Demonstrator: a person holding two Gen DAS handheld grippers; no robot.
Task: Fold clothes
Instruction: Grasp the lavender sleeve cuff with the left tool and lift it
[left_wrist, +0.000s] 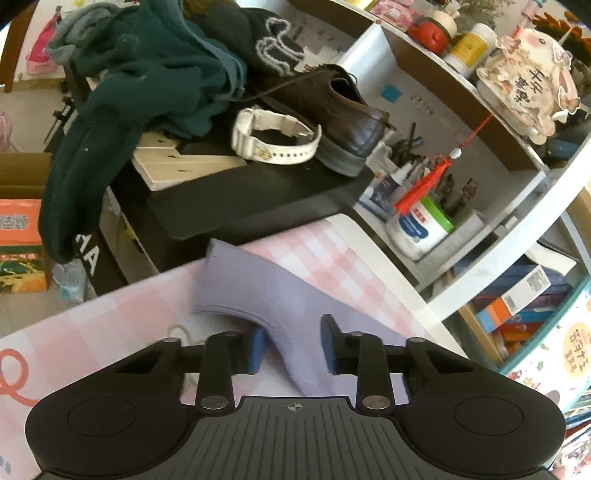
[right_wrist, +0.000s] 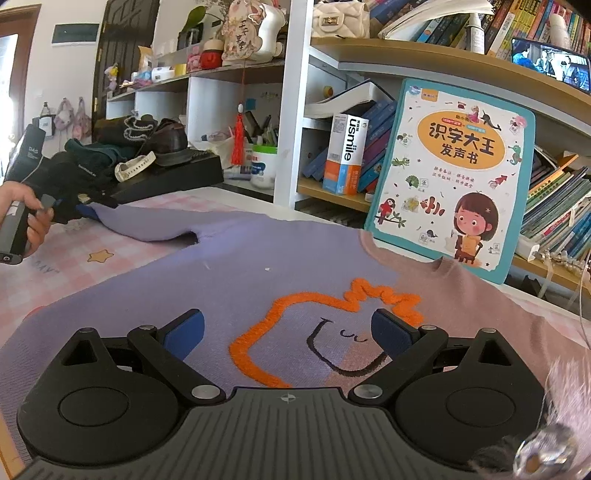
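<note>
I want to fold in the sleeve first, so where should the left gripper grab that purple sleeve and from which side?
Grip the sleeve near its cuff end, where the fabric lifts slightly off the checked tablecloth. Come from the cuff side, along the sleeve toward the sweater's body. The left gripper already has its jaws open astride the sleeve there, so closing should probably catch it.

The left gripper (left_wrist: 293, 345) hovers with its blue pads apart, a lilac sleeve (left_wrist: 258, 291) running between them across the pink checked cloth (left_wrist: 110, 325). Beyond the table's far edge sits a black stand (left_wrist: 258, 199) — piled with dark green clothes (left_wrist: 147, 85), a white watch (left_wrist: 275, 136) and a brown shoe (left_wrist: 332, 110).
</note>
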